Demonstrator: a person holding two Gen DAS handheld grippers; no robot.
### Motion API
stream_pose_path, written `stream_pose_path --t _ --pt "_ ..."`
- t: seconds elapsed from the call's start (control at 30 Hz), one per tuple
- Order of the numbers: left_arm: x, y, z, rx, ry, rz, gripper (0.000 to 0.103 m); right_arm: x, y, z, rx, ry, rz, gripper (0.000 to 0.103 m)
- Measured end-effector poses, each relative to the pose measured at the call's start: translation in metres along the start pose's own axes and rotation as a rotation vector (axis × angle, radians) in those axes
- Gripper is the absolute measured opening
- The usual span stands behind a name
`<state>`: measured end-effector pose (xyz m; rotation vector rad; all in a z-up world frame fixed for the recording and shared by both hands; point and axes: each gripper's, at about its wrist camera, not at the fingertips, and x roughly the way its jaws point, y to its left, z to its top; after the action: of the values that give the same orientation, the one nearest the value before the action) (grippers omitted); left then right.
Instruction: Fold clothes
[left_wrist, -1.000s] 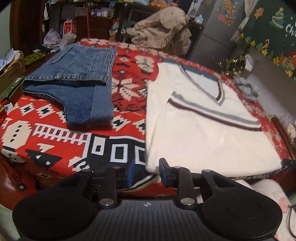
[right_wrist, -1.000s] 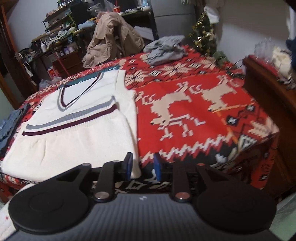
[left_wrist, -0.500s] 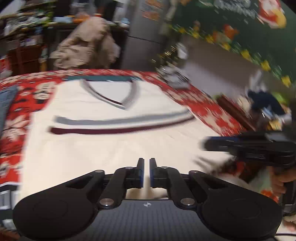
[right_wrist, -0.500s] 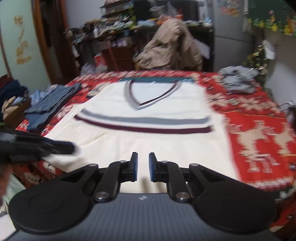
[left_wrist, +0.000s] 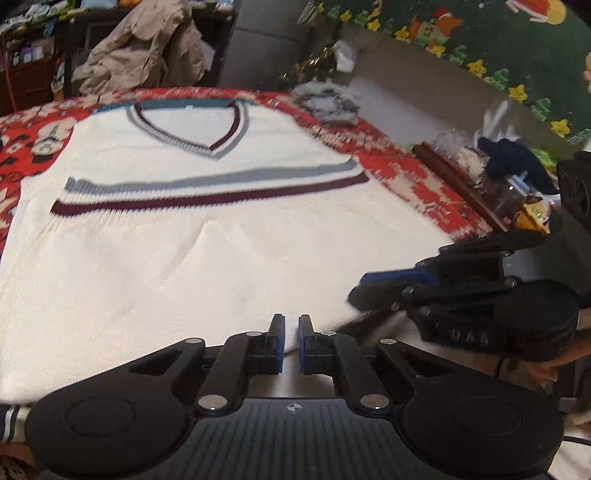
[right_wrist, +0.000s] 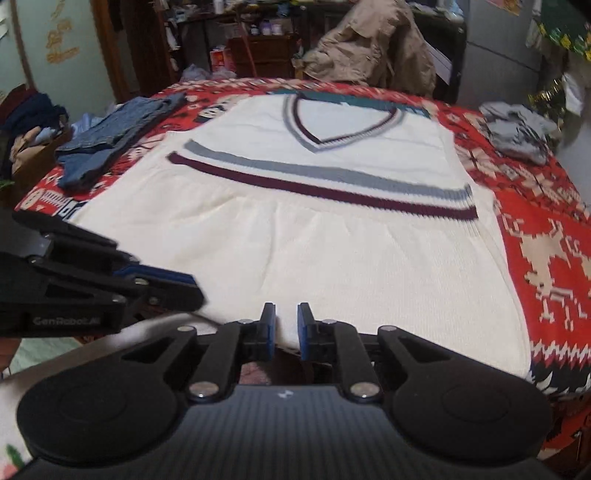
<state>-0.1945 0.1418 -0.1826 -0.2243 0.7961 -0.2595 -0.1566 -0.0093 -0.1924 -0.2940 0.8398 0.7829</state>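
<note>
A cream V-neck sweater (left_wrist: 221, 258) with a grey and a maroon stripe lies flat on the red patterned blanket (right_wrist: 546, 240), its hem toward me. My left gripper (left_wrist: 291, 334) sits at the hem left of centre. Its fingers are drawn to a narrow slit with cream knit between them. My right gripper (right_wrist: 286, 328) stands the same way at the hem right of centre, shut on the knit. Each wrist view also catches the other tool side-on: the right gripper (left_wrist: 369, 290) and the left gripper (right_wrist: 184, 291), both with tips at the hem edge.
Folded blue jeans (right_wrist: 110, 140) lie on the blanket left of the sweater. A crumpled grey garment (right_wrist: 517, 133) lies at the far right corner. A beige jacket (left_wrist: 144, 44) hangs behind the bed. A wooden ledge (left_wrist: 454, 184) with clutter runs along the right side.
Both grippers swung in from the sweater's outer bottom corners to the middle of the hem. Their fingers went from wide open to nearly together on the knit.
</note>
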Motion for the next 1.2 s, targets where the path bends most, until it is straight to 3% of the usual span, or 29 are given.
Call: stream_pose_path --t 0.3,0.8,1.0,1.2 --pt "0.012 0.0 0.001 0.006 0.036 0.003 0.006 0.004 0.009 0.001 -0.047 0.043 0.015 0.013" --pt "0.011 0.005 0.001 -0.03 0.035 -0.018 0.006 -0.024 -0.106 -0.025 0.205 0.025 -0.175 0.011" --pt "0.012 0.004 0.001 -0.028 0.036 -0.015 0.006 -0.038 -0.14 -0.037 0.313 -0.006 -0.202 0.008" --pt "0.004 0.003 0.002 -0.024 0.002 0.019 0.006 -0.032 -0.118 -0.029 0.262 0.004 -0.182 0.012"
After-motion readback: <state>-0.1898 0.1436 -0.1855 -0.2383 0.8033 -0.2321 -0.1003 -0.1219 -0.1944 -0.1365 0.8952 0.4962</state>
